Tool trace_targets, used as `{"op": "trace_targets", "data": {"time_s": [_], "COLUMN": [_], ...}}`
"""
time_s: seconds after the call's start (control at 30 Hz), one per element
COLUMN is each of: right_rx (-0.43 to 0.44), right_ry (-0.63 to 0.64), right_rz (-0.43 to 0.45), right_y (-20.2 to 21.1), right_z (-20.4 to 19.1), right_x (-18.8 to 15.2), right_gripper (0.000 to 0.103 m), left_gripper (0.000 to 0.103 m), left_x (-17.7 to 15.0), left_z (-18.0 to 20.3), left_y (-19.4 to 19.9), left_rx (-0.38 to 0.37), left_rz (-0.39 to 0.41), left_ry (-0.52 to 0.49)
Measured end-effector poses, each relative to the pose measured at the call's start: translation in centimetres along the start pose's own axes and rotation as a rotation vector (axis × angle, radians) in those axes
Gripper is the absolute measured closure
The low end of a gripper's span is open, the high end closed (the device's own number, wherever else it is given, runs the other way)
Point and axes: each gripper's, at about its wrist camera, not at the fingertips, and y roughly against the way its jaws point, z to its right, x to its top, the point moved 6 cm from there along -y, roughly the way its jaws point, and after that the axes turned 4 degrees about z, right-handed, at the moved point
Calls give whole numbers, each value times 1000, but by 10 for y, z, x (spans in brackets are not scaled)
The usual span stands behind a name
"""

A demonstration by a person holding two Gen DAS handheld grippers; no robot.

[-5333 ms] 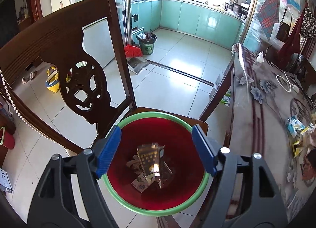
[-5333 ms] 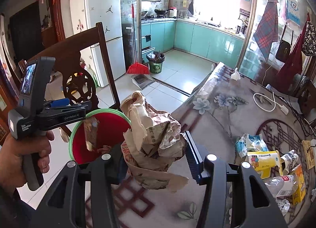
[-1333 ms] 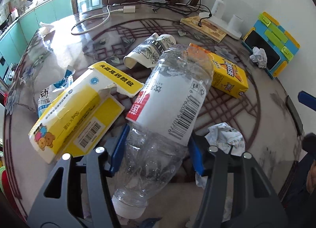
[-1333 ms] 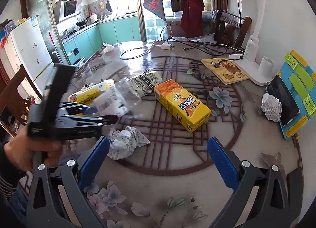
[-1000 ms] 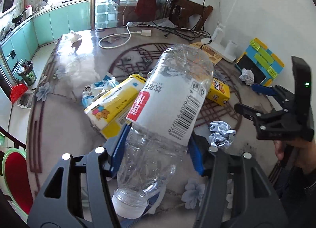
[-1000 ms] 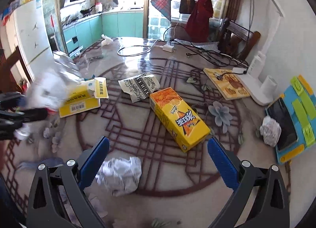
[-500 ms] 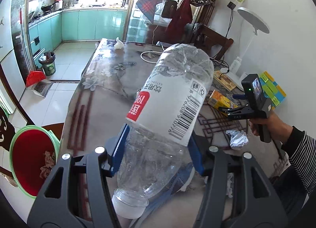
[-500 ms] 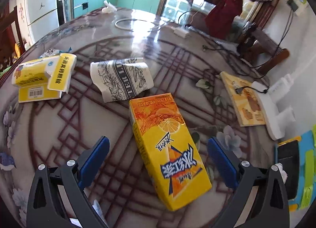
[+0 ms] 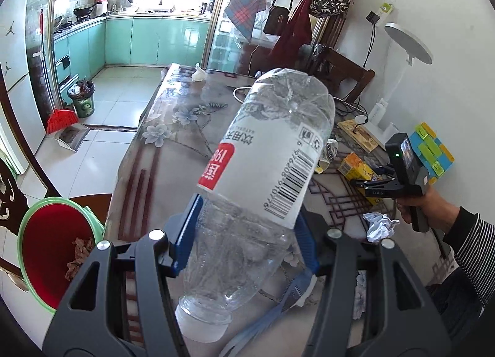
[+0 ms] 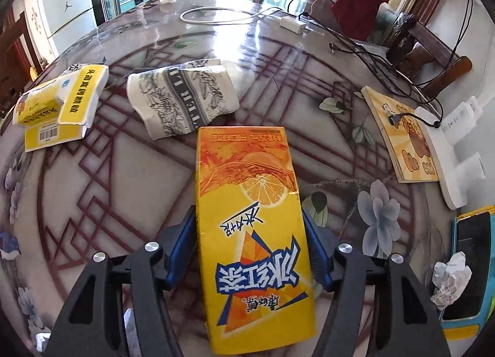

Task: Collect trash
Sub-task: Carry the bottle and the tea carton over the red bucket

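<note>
- Clear plastic water bottle point(image 9: 263, 183) sits clamped between the blue pads of the left gripper point(image 9: 247, 236), white cap toward the camera, base tilted up and away, raised above the table edge.
- Yellow iced-tea carton point(image 10: 250, 233) lies flat on the table point(image 10: 130, 177) with the right gripper point(image 10: 250, 245) closed against its two long sides.
- Low on the left of the left wrist view, the green-rimmed red bin point(image 9: 46, 248) sits on a dark wooden chair seat beside the table, with brown crumpled paper inside.
- Just beyond the carton lie a flattened paper cup point(image 10: 182, 106) with an ink-drawn pattern and, to its left, a torn yellow tissue box point(image 10: 58, 106).
- A crumpled paper ball point(image 10: 451, 279) rests near the right edge, beside a phone in a blue case point(image 10: 470, 267).
- Farther back are a yellow picture book point(image 10: 402, 137), a white power strip point(image 10: 458, 152) and a white charger cable point(image 10: 235, 16).
</note>
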Motion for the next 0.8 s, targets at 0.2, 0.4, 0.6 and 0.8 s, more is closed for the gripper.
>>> {"op": "trace_targets", "data": {"time_s": [0.2, 0.4, 0.6, 0.8], "right_rx": [-67, -99, -70, 9], "right_ry": [35, 26, 33, 52], "right_rz": [90, 194, 288, 350], "right_y": [49, 109, 155, 178], "right_z": [-22, -49, -98, -162], "right_x": [6, 24, 49, 75], "right_gripper": [43, 43, 43, 43], "left_gripper": [48, 48, 48, 48], "left_x": [4, 10, 17, 25], "left_z": [-13, -24, -47, -99], "left_y": [11, 29, 49, 72], "left_rx": [39, 82, 128, 245], "left_rz": [31, 78, 117, 147], "left_ry": [8, 5, 17, 36]}}
